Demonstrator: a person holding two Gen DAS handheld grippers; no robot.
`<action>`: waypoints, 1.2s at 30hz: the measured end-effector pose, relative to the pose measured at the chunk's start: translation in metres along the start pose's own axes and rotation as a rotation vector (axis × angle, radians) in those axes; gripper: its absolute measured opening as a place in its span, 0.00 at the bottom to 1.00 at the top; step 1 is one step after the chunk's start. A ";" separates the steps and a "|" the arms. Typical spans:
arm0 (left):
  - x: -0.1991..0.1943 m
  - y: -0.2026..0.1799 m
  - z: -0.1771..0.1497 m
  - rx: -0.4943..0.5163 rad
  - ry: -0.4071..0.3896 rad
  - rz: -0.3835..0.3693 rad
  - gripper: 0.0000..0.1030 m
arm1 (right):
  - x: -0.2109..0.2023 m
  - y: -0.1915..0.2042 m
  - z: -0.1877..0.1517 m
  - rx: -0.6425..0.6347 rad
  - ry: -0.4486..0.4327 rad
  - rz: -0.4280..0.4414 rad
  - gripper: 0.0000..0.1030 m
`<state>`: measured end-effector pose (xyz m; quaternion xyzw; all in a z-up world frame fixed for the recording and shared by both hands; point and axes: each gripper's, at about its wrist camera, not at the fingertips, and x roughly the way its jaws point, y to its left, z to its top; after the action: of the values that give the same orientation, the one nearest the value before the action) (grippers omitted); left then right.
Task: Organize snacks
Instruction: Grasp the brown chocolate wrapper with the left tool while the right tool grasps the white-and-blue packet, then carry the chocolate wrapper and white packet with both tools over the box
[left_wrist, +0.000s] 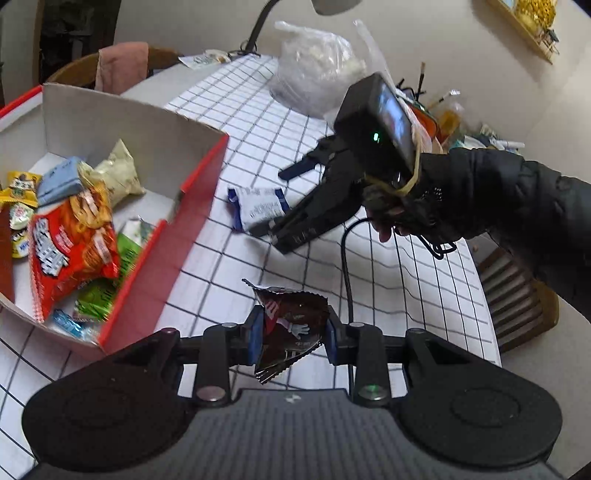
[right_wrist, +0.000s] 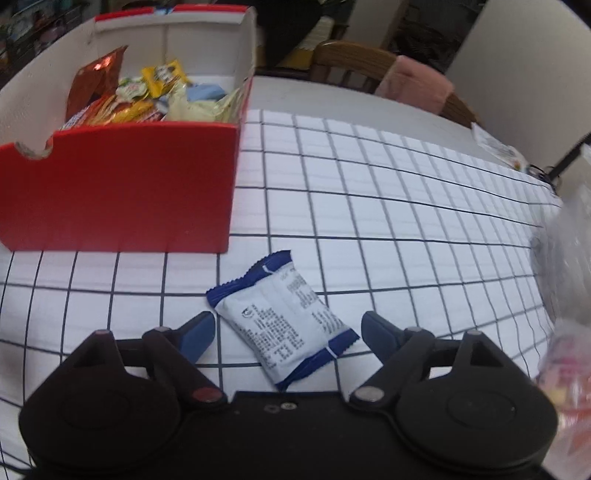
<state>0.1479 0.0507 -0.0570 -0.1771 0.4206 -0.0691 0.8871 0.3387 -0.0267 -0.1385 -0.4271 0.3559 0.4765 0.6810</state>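
Note:
My left gripper (left_wrist: 293, 338) is shut on a dark brown candy packet (left_wrist: 291, 325) and holds it above the checked tablecloth, right of the red cardboard box (left_wrist: 147, 291). The box holds several snack packets (left_wrist: 74, 236). My right gripper (right_wrist: 288, 336) is open, its fingers on either side of a white and blue packet (right_wrist: 284, 321) that lies flat on the cloth. In the left wrist view the right gripper (left_wrist: 284, 199) is at that same packet (left_wrist: 258, 205). The box also shows in the right wrist view (right_wrist: 122, 188), at the far left.
A clear plastic bag (left_wrist: 314, 70) and a lamp arm (left_wrist: 258, 26) stand at the table's far end. Clutter of pens and wrappers (left_wrist: 450, 118) lies at the right. A wooden chair with a pink cloth (right_wrist: 413, 85) stands beyond the table. A black cable (left_wrist: 347, 273) crosses the cloth.

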 end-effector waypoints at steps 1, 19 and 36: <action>0.000 0.003 0.001 -0.007 -0.003 0.002 0.31 | 0.003 0.000 0.001 -0.020 0.012 -0.001 0.79; -0.003 0.013 -0.006 -0.047 0.008 -0.009 0.31 | 0.002 -0.022 -0.016 0.292 -0.037 0.099 0.52; -0.024 0.009 -0.024 -0.019 0.047 0.048 0.31 | -0.058 0.053 -0.059 0.626 -0.049 -0.105 0.45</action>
<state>0.1139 0.0597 -0.0575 -0.1735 0.4461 -0.0478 0.8767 0.2666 -0.0919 -0.1220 -0.2032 0.4462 0.3181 0.8114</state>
